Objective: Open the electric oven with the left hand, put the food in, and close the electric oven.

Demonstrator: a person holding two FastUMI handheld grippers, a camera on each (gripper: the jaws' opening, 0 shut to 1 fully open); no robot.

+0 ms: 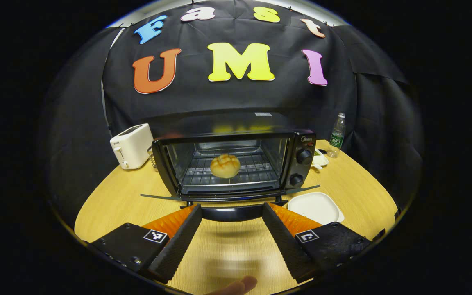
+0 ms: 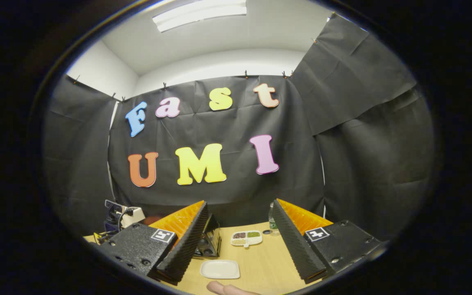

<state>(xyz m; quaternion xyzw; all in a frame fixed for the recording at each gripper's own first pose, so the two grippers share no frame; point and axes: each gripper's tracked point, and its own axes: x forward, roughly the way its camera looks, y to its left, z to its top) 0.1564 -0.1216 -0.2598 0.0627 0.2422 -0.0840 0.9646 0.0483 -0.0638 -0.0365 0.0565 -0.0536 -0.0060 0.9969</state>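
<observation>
In the left gripper view the black electric oven [image 1: 236, 164] stands on the wooden table [image 1: 113, 200] with its glass door [image 1: 158, 197] folded down flat. A round golden bun [image 1: 225, 165] lies on the wire rack inside. My left gripper [image 1: 232, 207] is open, its fingertips on either side of the door's curved handle [image 1: 232, 214], close to it. My right gripper [image 2: 240, 205] is open and held high, holding nothing. Past its left finger the oven's knob side [image 2: 209, 241] shows.
A white toaster [image 1: 131, 145] stands left of the oven. A white square plate [image 1: 316, 207] lies at the oven's front right. Behind that are a small divided dish [image 1: 320, 159] and a water bottle [image 1: 336, 135]. A fingertip [image 1: 238, 285] shows at the bottom edge.
</observation>
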